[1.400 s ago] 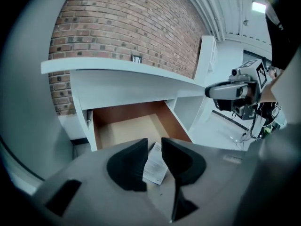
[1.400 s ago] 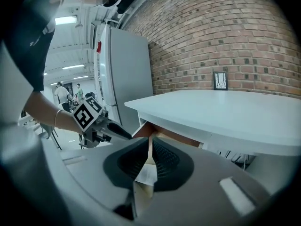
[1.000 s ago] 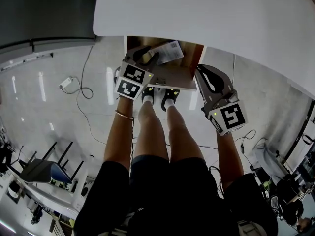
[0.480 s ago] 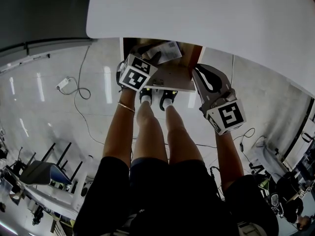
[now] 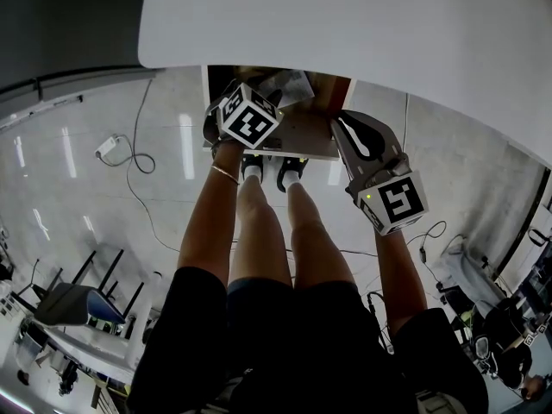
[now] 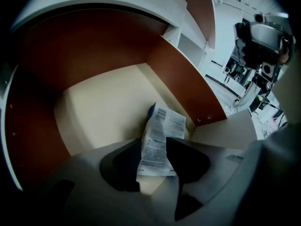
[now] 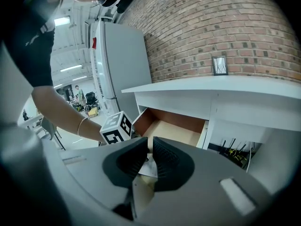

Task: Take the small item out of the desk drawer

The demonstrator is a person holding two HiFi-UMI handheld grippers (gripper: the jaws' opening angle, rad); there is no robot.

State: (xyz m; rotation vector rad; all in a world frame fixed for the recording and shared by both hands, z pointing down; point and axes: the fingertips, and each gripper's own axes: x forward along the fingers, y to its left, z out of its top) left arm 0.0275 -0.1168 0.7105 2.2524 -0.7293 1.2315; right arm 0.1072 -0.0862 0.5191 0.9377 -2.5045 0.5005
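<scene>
Under the white table top (image 5: 345, 24), the wooden drawer with reddish-brown walls (image 6: 183, 79) and a pale cream floor stands pulled open. A small white paper packet covered in black print (image 6: 162, 131) lies on the drawer floor near the right wall and the front corner. The left hand-held gripper (image 6: 153, 146) points steeply down into the drawer. Its jaws have just been opening and stand wide, one dark pad on each side of the packet's near end, not pressing on it. The right hand-held gripper (image 7: 150, 147) hangs outside the drawer at its right front corner, aimed towards the opening. Its jaws have just eased apart a little and leave only a narrow slit, with nothing gripped between them.
</scene>
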